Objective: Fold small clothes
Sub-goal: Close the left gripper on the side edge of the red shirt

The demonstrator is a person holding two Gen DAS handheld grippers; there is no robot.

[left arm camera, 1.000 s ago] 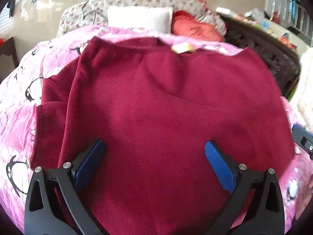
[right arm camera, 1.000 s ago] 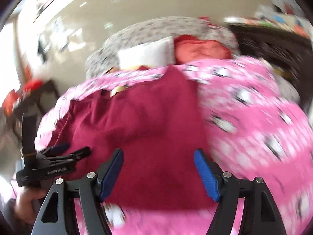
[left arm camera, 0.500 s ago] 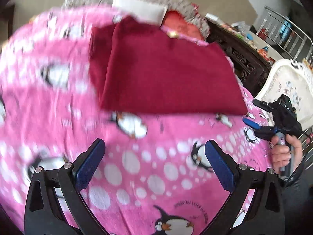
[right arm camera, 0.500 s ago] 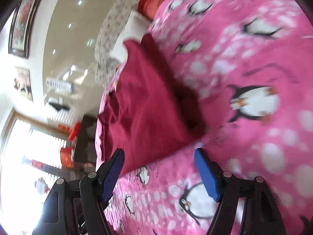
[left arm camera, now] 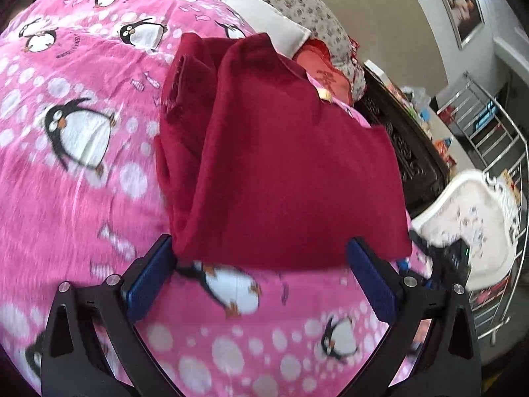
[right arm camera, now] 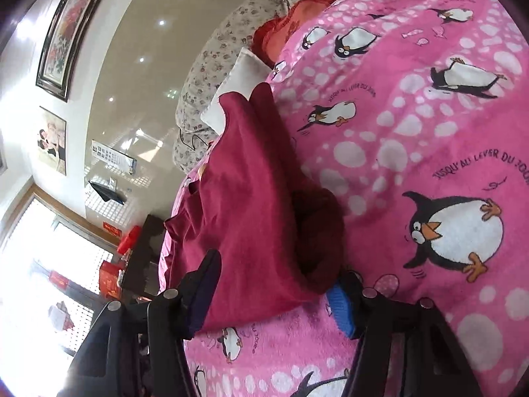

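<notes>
A dark red garment (left arm camera: 281,165) lies folded on the pink penguin blanket (left arm camera: 82,182), its sleeve side bunched at the left. My left gripper (left arm camera: 261,264) stands open just at the garment's near hem, the blue pads (left arm camera: 152,278) on either side of the edge and clear of the cloth. In the right wrist view the garment (right arm camera: 251,198) runs away from me, and its thick near corner sits between the fingers of my right gripper (right arm camera: 274,294). Those jaws are closing on that corner. The cloth covers the left pad; the right blue pad (right arm camera: 340,304) touches the fold.
A white pillow (left arm camera: 264,16) and a red cushion (left arm camera: 324,69) lean on a floral headboard beyond the garment. A dark carved cabinet (left arm camera: 413,152), a white chair (left arm camera: 469,225) and a metal railing (left arm camera: 496,132) stand to the right of the bed.
My left gripper pulled back off the garment, then came in to its near hem. My right gripper rolled, dropped to the garment's corner, and its jaws narrowed around it.
</notes>
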